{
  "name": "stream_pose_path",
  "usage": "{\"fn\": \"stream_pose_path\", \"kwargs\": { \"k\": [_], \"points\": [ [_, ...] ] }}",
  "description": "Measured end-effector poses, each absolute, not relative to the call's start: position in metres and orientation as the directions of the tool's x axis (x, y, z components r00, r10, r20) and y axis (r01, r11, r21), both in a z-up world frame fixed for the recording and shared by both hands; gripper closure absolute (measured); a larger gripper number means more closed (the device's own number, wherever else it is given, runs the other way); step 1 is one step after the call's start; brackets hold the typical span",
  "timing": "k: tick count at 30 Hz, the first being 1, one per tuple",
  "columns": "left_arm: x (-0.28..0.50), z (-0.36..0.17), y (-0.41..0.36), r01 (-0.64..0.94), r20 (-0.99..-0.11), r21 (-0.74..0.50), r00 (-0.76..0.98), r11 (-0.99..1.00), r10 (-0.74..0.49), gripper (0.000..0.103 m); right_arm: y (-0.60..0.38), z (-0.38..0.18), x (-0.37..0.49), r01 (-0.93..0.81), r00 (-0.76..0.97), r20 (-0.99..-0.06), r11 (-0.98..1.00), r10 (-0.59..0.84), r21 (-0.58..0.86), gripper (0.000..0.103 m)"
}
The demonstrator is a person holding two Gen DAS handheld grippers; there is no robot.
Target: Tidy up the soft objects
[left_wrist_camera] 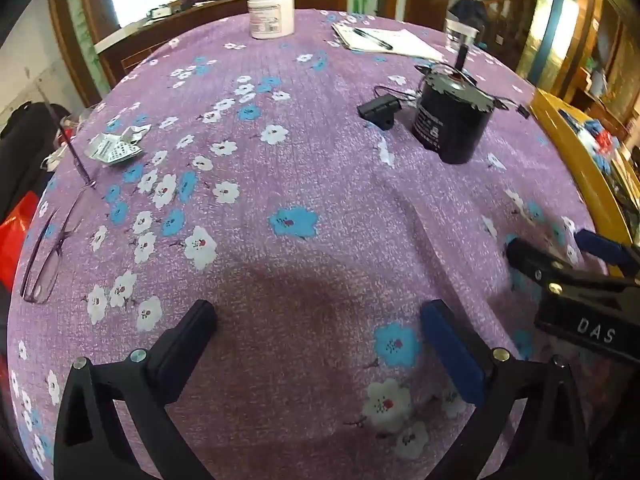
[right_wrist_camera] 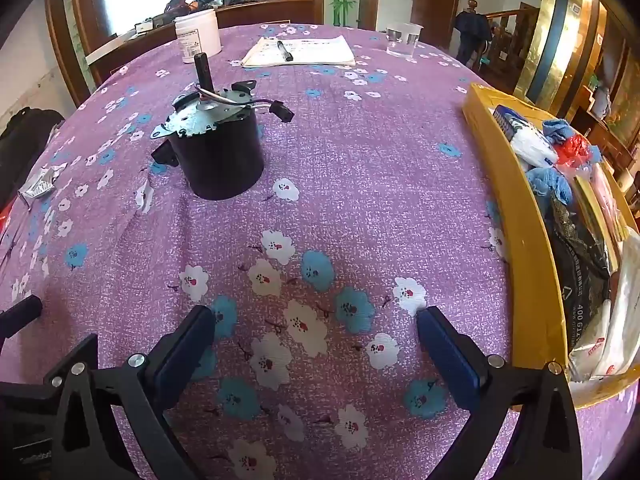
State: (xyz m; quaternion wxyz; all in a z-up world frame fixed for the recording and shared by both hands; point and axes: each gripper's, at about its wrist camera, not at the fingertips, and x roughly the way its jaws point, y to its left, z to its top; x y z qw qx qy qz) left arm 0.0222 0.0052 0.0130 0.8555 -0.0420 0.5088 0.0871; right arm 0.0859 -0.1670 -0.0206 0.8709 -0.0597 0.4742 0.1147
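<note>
A yellow bin (right_wrist_camera: 524, 240) at the table's right edge holds soft things: blue cloths (right_wrist_camera: 550, 186), a red bag (right_wrist_camera: 574, 150), a white packet (right_wrist_camera: 532, 146) and a black pouch (right_wrist_camera: 576, 256). The bin also shows in the left wrist view (left_wrist_camera: 576, 160). My left gripper (left_wrist_camera: 316, 316) is open and empty above the purple flowered tablecloth (left_wrist_camera: 320, 184). My right gripper (right_wrist_camera: 316, 320) is open and empty over the cloth, just left of the bin; it also shows in the left wrist view (left_wrist_camera: 560, 256). A crumpled silver wrapper (left_wrist_camera: 114, 148) lies at the left.
A black motor (right_wrist_camera: 218, 152) with wires stands mid-table. Eyeglasses (left_wrist_camera: 52, 248) lie at the left edge. A white jar (left_wrist_camera: 272, 12), a notepad with a pen (right_wrist_camera: 300, 52) and a clear cup (right_wrist_camera: 404, 40) stand at the far side.
</note>
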Motion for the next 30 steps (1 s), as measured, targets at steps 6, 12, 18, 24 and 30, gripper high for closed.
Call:
{"fn": "stream_pose_path", "kwargs": {
  "k": [6,12,18,24,30],
  "points": [
    [0.023,0.000,0.000,-0.212,-0.862,0.012,0.492,0.977,0.117,0.000,-0.167,-0.021,0.086,-0.257,0.521,-0.842,0.967,0.140,0.002,0.001],
    [0.018,-0.011,0.006,-0.213,-0.852,0.007,0.511,0.977,0.117,0.000,-0.167,-0.020,0.086,-0.256,0.521,-0.842,0.967,0.139,0.001,0.001],
    [0.019,-0.013,0.005,-0.218,-0.850,0.007,0.513,0.976,0.121,0.000,-0.167,-0.021,0.086,-0.257,0.522,-0.841,0.967,0.139,0.001,0.001],
    [0.020,-0.014,0.005,-0.219,-0.849,0.007,0.514,0.976,0.122,0.000,-0.166,-0.021,0.085,-0.257,0.522,-0.841,0.966,0.139,0.000,0.001],
    [0.021,-0.015,0.006,-0.221,-0.848,0.008,0.515,0.975,0.123,0.000,-0.167,-0.021,0.086,-0.257,0.521,-0.841,0.967,0.142,0.004,0.001]
  ]
}}
